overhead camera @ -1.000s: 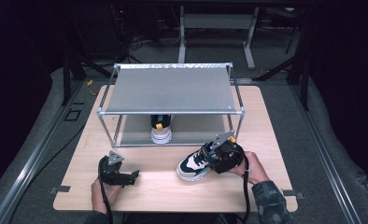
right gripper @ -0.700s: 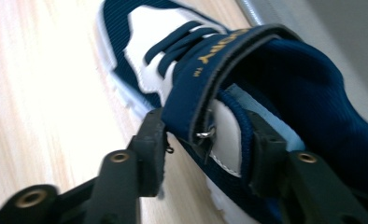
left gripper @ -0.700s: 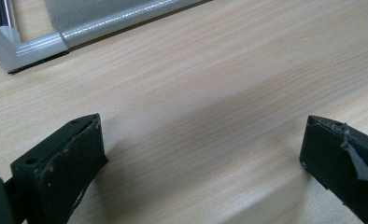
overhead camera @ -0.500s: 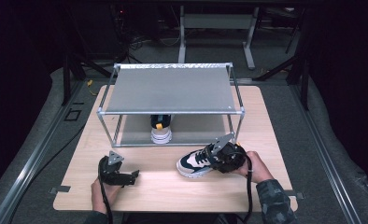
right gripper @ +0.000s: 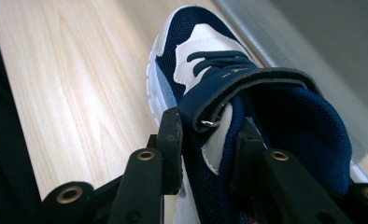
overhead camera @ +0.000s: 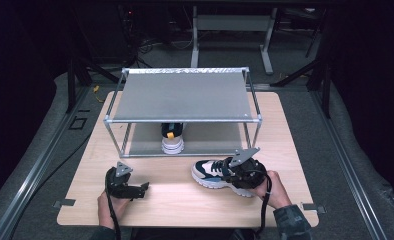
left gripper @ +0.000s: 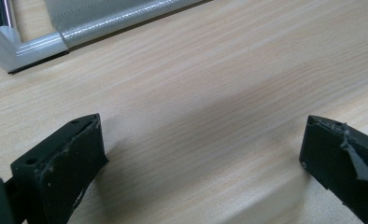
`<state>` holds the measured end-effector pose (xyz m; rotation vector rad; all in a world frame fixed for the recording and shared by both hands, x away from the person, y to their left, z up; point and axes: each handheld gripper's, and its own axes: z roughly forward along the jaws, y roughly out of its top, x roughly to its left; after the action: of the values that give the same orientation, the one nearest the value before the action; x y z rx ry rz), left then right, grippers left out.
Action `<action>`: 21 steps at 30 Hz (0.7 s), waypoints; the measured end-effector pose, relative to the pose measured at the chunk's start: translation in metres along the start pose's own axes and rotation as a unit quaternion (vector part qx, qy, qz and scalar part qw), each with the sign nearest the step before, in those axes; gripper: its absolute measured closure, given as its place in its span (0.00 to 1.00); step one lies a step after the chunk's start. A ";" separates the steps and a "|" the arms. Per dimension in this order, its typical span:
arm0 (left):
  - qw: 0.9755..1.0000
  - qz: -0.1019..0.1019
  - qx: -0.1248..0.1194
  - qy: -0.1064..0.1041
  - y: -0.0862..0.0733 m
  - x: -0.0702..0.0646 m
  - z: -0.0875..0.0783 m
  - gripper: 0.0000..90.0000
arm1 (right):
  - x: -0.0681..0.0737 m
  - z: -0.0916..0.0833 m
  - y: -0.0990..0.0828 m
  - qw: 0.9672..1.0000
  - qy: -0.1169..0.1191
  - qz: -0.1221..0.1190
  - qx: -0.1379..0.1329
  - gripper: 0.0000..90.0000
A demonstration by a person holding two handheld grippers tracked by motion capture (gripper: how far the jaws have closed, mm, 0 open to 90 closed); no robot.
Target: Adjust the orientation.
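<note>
A navy and white sneaker [overhead camera: 212, 172] lies on the wooden table [overhead camera: 175, 200] in front of the rack, toe pointing left. My right gripper [overhead camera: 235, 172] is shut on the sneaker's collar [right gripper: 210, 135], one jaw outside the shoe and one inside, just under the strap. A second sneaker [overhead camera: 172, 139] stands on the lower shelf of the metal rack [overhead camera: 182, 95]. My left gripper [overhead camera: 142, 189] rests low on the table at the front left, jaws wide open with bare wood [left gripper: 201, 116] between them.
The rack's top shelf is a grey sheet spanning the table's back half. Its front corner post and lower rail [left gripper: 37, 44] lie just ahead of the left gripper. Dark floor and metal rails surround the table.
The right gripper has moved the sneaker slightly left and down toward the table; the shoe now lies flatter. The left gripper has stayed put.
</note>
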<state>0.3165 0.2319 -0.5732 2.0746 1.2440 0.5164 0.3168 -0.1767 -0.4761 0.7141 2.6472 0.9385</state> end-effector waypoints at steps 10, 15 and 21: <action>1.000 0.000 0.000 0.000 0.000 0.000 0.000 0.00 | 0.019 0.001 -0.003 0.992 -0.093 0.082 -0.015 0.79; 1.000 0.000 0.000 0.001 0.000 0.000 0.000 0.00 | 0.030 0.014 -0.008 0.987 -0.123 0.099 -0.012 0.78; 1.000 -0.001 0.001 0.002 0.000 0.000 0.000 0.00 | 0.038 0.021 -0.009 0.985 -0.153 0.084 0.016 0.75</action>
<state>0.3164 0.2322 -0.5731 2.0750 1.2482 0.5200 0.2887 -0.1517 -0.5006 1.0150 2.3652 0.7583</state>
